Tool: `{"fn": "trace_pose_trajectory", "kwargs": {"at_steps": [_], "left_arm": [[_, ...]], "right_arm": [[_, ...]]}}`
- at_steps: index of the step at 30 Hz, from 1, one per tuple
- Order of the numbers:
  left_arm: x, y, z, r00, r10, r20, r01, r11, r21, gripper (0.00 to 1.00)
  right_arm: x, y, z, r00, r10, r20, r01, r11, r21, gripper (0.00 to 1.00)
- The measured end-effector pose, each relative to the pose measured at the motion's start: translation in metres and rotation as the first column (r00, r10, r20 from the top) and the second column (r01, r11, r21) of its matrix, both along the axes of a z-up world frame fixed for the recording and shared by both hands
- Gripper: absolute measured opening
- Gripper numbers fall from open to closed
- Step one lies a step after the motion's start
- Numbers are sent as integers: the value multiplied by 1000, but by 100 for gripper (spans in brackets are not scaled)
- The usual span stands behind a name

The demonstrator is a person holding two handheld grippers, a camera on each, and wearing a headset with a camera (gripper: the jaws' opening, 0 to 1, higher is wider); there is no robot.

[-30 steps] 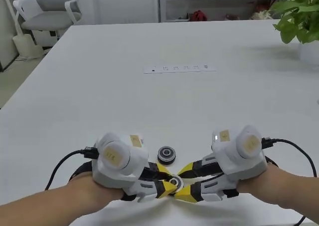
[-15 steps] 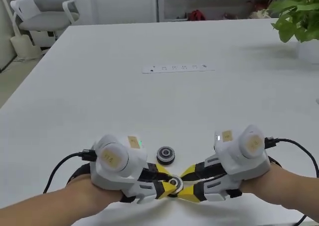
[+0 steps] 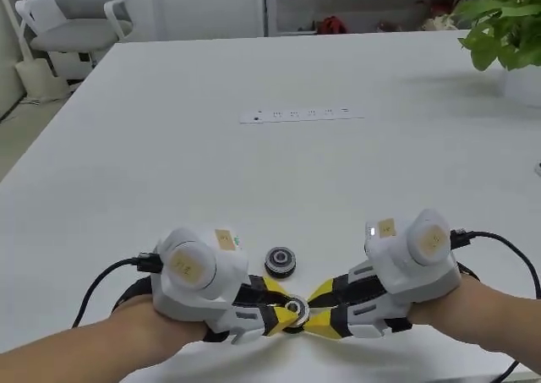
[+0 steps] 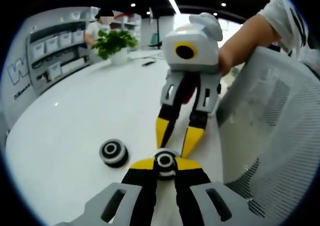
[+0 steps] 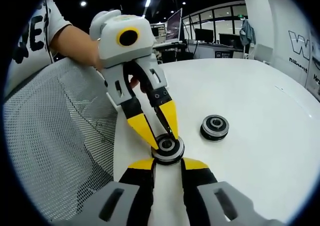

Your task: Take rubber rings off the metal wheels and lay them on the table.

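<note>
A small metal wheel [image 3: 293, 307] with a dark rubber ring is held just above the white table [image 3: 254, 180], near its front edge. My left gripper [image 4: 166, 165] is shut on the wheel [image 4: 165, 160] from the left. From the right, my right gripper [image 5: 168, 164] is shut on the same wheel [image 5: 167, 147], and the yellow tips of both meet around it. A second wheel [image 3: 281, 261], with its black ring on, lies flat on the table just beyond the grippers. It is also seen in the left gripper view [image 4: 113, 152] and the right gripper view [image 5: 215, 127].
A white power strip [image 3: 293, 114] lies mid-table. A potted plant [image 3: 507, 19] stands at the far right corner and an office chair [image 3: 72, 24] beyond the far left. A mesh chair back [image 4: 270, 131] is close behind the hands. Cables trail from both grippers.
Both grippers stay clamped on the same wheel at the same spot. The head camera has shifted slightly.
</note>
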State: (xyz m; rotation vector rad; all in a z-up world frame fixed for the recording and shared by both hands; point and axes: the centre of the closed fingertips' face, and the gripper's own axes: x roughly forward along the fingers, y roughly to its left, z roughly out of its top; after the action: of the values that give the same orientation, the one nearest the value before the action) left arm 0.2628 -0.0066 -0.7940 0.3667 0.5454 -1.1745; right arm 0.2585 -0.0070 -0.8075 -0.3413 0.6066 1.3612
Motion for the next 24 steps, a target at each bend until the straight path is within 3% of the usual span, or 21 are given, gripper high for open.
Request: {"fn": "trace_pose_trajectory", "kwargs": {"at_steps": [9, 24], "left_arm": [[0, 0, 0, 1000, 6, 0, -6, 1000, -1, 13], [-1, 0, 0, 1000, 9, 0, -9, 1000, -5, 13]], "right_arm": [[3, 10, 3, 1000, 6, 26, -6, 1000, 8, 31], [-1, 8, 1, 998, 39, 49, -39, 999, -6, 23]]}}
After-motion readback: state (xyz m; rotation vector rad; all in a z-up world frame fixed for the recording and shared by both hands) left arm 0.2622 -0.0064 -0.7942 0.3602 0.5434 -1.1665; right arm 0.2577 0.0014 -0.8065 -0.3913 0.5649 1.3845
